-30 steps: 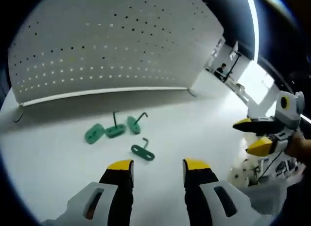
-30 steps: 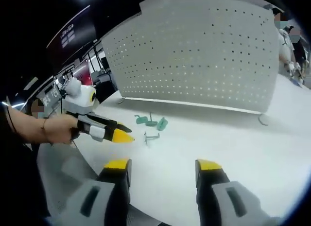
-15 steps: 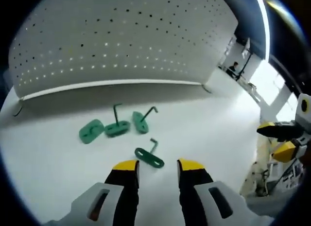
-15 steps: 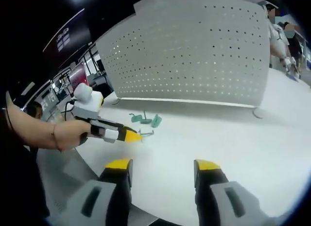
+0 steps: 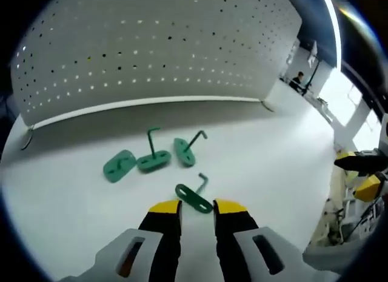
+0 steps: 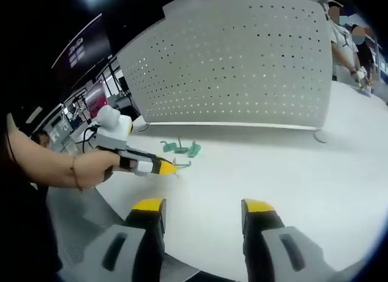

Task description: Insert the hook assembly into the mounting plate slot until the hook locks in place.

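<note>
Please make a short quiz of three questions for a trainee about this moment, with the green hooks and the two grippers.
1. True or false: the left gripper is right at the nearest green hook, with its jaws nearly closed.
2. How many green pieces lie on the white table in front of the perforated panel?
A. two
B. four
C. six
3. Fill in: the right gripper has its jaws ____ with nothing between them.

Key:
1. true
2. B: the nearest hook, two more hooks and a flat plate.
3. open
</note>
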Demonstrator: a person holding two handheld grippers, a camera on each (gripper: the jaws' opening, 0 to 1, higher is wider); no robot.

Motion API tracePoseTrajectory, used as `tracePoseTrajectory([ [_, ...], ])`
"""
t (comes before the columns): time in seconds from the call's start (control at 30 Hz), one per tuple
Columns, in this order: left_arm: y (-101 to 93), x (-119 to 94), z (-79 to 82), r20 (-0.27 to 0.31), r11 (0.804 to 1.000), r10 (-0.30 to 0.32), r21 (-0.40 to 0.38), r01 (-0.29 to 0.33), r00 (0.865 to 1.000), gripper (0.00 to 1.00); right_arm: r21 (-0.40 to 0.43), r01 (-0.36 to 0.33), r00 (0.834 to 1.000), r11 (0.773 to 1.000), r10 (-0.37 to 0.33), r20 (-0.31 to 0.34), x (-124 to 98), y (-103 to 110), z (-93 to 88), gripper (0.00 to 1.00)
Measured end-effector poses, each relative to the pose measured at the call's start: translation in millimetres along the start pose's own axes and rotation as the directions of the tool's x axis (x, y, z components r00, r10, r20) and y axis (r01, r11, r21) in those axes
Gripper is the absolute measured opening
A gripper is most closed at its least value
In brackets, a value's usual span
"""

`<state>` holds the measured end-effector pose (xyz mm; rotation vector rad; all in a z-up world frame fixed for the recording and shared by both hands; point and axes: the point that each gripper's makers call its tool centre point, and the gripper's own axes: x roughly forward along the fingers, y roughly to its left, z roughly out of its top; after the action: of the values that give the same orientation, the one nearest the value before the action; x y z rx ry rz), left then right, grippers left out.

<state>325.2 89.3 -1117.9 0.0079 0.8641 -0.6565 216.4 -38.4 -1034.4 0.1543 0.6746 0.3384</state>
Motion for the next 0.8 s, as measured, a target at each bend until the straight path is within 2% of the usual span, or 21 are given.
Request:
tracePoseTrajectory([
  [0.2,6.3,-0.9,0.4,-0.004,0.999,0.013,0.042,-0.013,1.000,0.09,0.001,-0.006,1.000,1.000,0.006,-0.003,1.2,1.6,-0.1,0.47],
  [0.33,11.7,-0.3,1.1,-0.002,0.998,0.033,0.055,-0.033,0.999,0.11,-0.001,-0.013,1.000,1.000,0.013,-0.010,2.3,3.3,-0.7,0.47],
  [0.63,20.3,4.2,0.4,0.006,0.991,0.059,0.121,-0.059,0.998,0.06,0.003,-0.012,1.000,1.000,0.012,-0.012,1.5,4.1,-1.7,0.47],
  [0.8,25.6,3.9,0.7,0.010,0.991,0.064,0.121,-0.065,0.998,0.04,0.007,-0.011,1.000,1.000,0.011,-0.019,1.4,3.8,-4.9,0.47],
])
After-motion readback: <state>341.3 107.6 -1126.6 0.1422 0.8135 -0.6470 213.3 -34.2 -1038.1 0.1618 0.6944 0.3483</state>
